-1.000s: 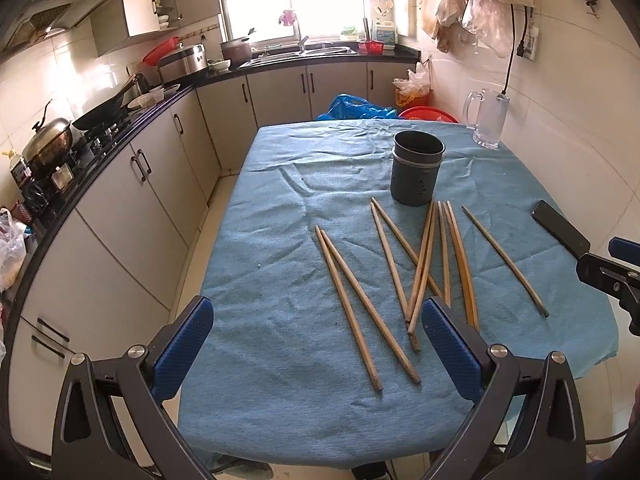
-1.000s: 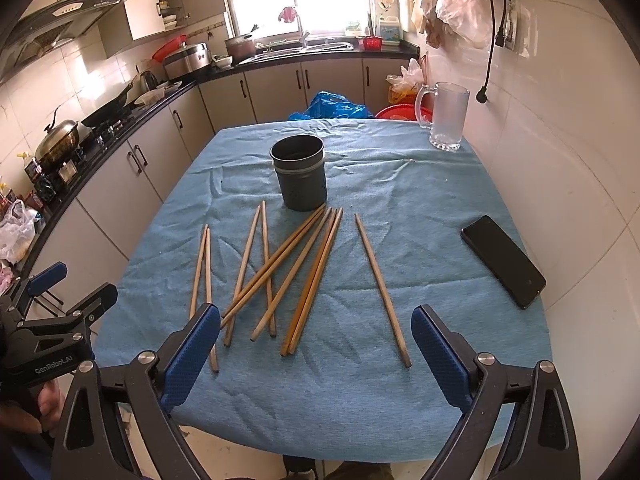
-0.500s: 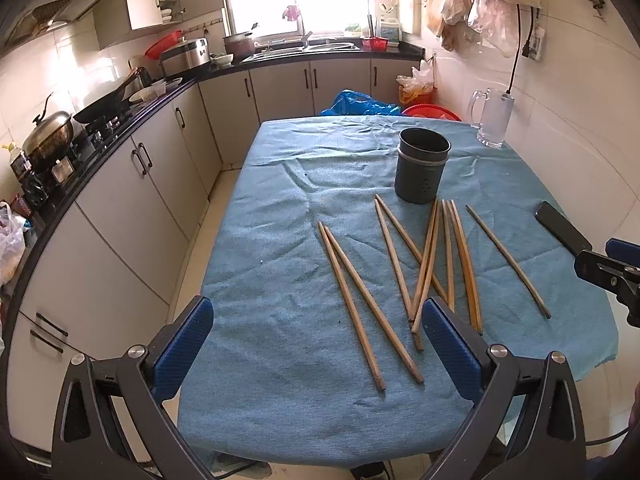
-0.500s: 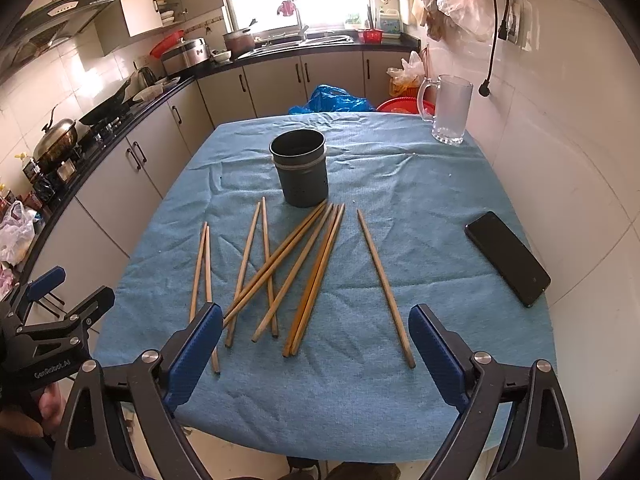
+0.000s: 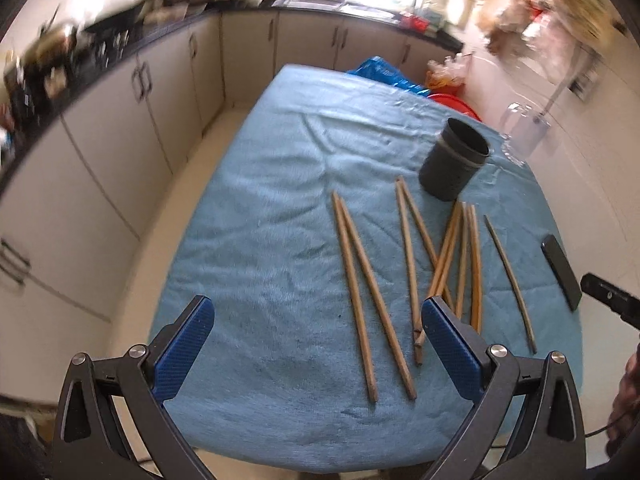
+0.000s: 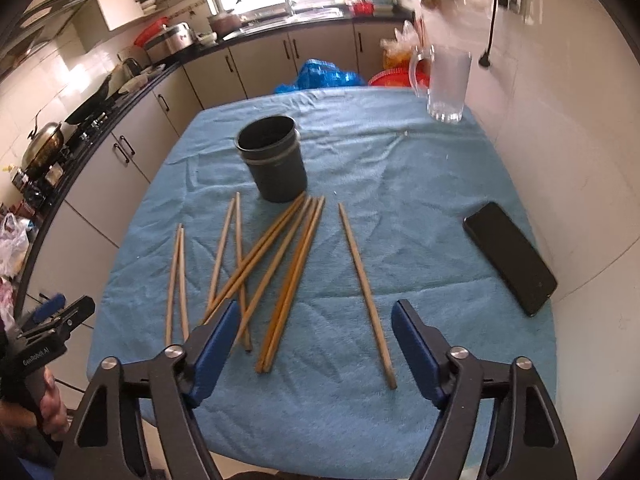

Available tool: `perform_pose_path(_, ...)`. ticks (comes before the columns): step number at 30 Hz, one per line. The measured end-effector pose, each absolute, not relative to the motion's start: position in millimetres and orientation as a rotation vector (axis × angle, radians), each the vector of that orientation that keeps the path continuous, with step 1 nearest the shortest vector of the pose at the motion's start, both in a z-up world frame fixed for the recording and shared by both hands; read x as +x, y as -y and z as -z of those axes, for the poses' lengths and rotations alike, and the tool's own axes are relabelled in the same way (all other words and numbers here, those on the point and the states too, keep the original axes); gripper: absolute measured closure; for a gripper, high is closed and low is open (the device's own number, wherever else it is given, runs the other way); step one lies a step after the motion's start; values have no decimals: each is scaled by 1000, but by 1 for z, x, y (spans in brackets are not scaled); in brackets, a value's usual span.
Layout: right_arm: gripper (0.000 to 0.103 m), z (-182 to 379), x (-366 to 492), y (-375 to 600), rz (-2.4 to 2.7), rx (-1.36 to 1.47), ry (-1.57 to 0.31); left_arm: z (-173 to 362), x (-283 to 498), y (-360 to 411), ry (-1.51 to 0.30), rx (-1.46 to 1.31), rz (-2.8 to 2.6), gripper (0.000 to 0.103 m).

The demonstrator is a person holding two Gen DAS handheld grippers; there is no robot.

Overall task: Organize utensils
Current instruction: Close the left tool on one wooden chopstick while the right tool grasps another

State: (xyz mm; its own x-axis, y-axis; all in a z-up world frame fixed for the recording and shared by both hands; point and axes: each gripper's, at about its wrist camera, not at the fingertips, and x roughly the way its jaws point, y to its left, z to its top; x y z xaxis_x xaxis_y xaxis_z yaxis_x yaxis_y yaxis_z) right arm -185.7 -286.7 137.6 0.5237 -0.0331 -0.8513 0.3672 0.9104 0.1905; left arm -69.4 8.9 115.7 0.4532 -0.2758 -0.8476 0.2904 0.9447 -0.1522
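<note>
Ten or so wooden chopsticks [image 5: 404, 272] lie loose on the blue tablecloth [image 5: 260, 240] in the left wrist view, long axes running roughly away from the camera toward the dark cylindrical holder [image 5: 455, 165], which stands upright just beyond their far tips; the left gripper [image 5: 316, 344] hangs above the near edge with jaws wide and nothing between the pads, a separate pair of sticks [image 5: 366, 300] lying below the gap and nearly in line with the fingers, the crossed bundle [image 5: 452, 264] beside the right-hand pad; motion blur smears the counters and hanging bags, a glass mug [image 5: 524, 136] is faint, the phone [image 5: 562, 272] is partly cut by the other tool at the frame edge. Right wrist view: the right gripper [image 6: 316, 344] has its jaws closing yet clear of any stick, none pressed by the pads; the lone chopstick [image 6: 366, 292] lies just inside the right pad, a close-laid pair [image 6: 292, 288] under the gap, the crossed pile [image 6: 240, 268] partly hidden behind the left pad, so its near ends and exact count cannot be made out; the holder [image 6: 276, 160] stands upright past the tips; judged from this, the right hand is nearer the lone stick, the left nearer the separate pair
</note>
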Motion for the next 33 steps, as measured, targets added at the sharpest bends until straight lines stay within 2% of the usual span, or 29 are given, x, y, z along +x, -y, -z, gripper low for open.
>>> perform_pose_path(2,30,-131,-177,298,230,394,-1018,-106,-59,-11,-1091,-20,367,5)
perform_pose_path(4,42,-126,-169,309,217,412,-1035,-97,-49,-9,-1135,-43,370,17)
perform_pose_path(5,42,-122,-163,315,208,419,-1043,-92,-44,-6,-1156,-52,376,18)
perform_pose_path(6,43,-118,-158,320,202,423,-1058,-88,-39,-3,-1173,-60,388,25)
perform_pose_path(7,51,-115,-155,324,201,425,-1064,-84,-34,0,-1193,-68,397,32)
perform_pose_path(8,53,-112,-150,329,201,431,-1073,-80,-29,2,-1209,-74,400,35)
perform_pose_path(9,54,-110,-147,333,203,441,-1080,-76,-23,6,-1222,-81,407,36)
perform_pose_path(13,54,-109,-142,345,216,439,-1082,-61,-3,23,-1267,-66,442,56)
perform_pose_path(15,54,-107,-142,349,213,440,-1086,-53,4,31,-1287,-33,440,69)
perform_pose_path(20,54,-100,-145,360,216,446,-1105,-38,16,50,-1322,14,451,74)
perform_pose_path(22,54,-98,-147,363,217,448,-1111,-31,20,56,-1337,30,455,84)
perform_pose_path(27,54,-92,-148,369,209,448,-1128,-25,29,66,-1337,55,440,85)
perform_pose_path(31,54,-88,-142,371,188,449,-1143,-23,45,68,-1341,74,389,93)
perform_pose_path(33,54,-84,-134,374,166,468,-1159,-22,53,68,-1353,65,380,94)
